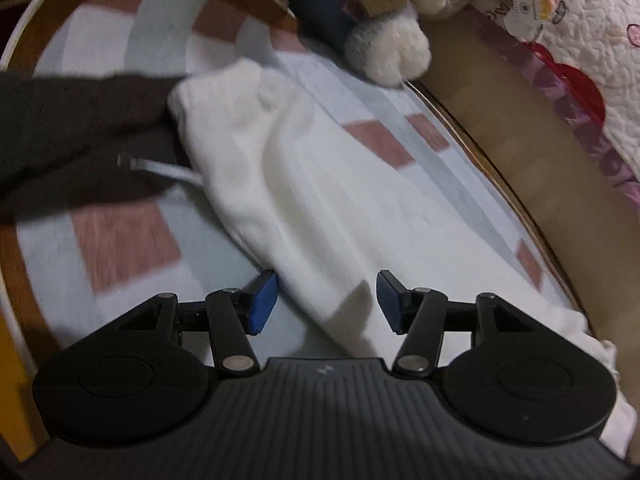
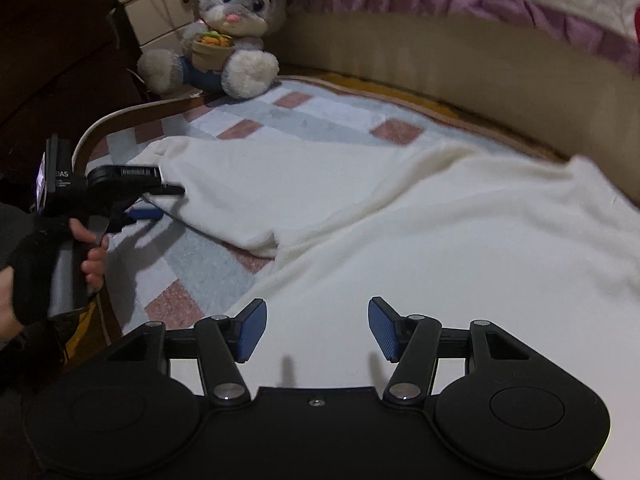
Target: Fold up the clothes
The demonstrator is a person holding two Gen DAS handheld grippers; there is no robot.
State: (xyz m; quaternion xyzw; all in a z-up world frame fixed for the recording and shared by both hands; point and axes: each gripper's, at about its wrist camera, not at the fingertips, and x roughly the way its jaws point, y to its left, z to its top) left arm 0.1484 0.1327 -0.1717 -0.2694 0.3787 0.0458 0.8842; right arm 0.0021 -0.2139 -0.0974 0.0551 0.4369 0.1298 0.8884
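A white long-sleeved garment (image 2: 400, 220) lies spread over a checked mat (image 2: 200, 280). In the left wrist view its sleeve (image 1: 288, 184) runs from upper left to lower right. My left gripper (image 1: 326, 302) is open just above the sleeve, with the cloth between and under its blue pads (image 1: 264, 302). The right wrist view shows the left gripper (image 2: 164, 201) at the sleeve's left edge, held by a hand in a black fingerless glove (image 2: 32, 256). My right gripper (image 2: 318, 332) hovers open over the garment's body with nothing between its fingers.
A dark cloth (image 1: 68, 140) with a white drawstring (image 1: 160, 168) lies left of the sleeve's end. A grey plush rabbit (image 2: 224, 32) sits at the mat's far corner, next to a small cabinet (image 2: 160, 12). A beige bed side (image 2: 440, 60) with a quilt (image 1: 592, 60) borders the mat.
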